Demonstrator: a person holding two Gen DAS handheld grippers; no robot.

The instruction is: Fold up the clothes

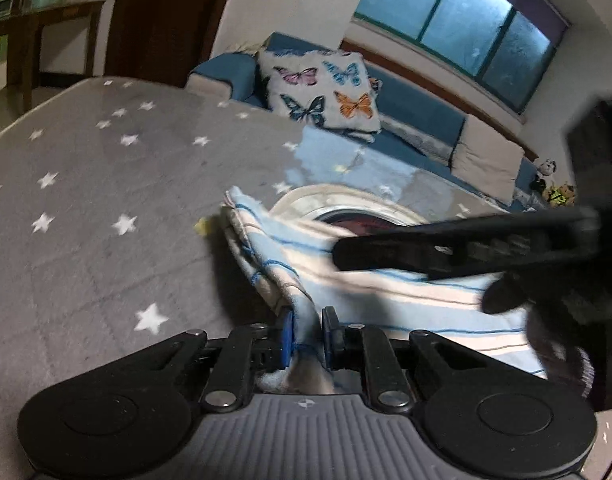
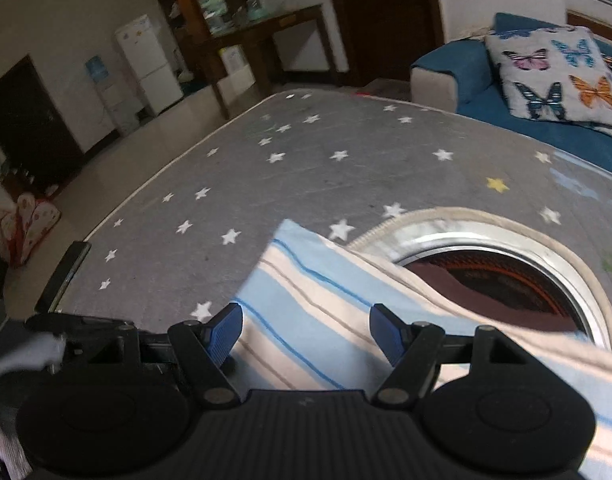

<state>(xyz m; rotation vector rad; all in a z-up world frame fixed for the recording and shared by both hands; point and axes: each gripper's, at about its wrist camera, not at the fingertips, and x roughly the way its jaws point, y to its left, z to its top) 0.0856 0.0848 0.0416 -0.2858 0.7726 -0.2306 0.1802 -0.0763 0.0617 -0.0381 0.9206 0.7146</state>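
A light blue and white striped cloth [image 1: 385,292] lies folded on the grey star-patterned table [image 1: 106,184]. My left gripper [image 1: 307,332] is shut on a bunched edge of the cloth, which rises between its blue pads. My right gripper [image 1: 457,252] reaches in from the right over the cloth in the left wrist view. In the right wrist view my right gripper [image 2: 306,332] is open, its blue pads spread above the striped cloth [image 2: 306,296], holding nothing. The cloth's far corner points toward the table's middle.
A round metal-rimmed opening [image 2: 505,280] with a dark inside sits in the table [image 2: 306,168] just beyond the cloth, partly covered by it. A blue sofa [image 1: 405,100] with a butterfly cushion [image 1: 317,88] stands behind the table. A dark phone-like slab [image 2: 64,276] lies at the table's left edge.
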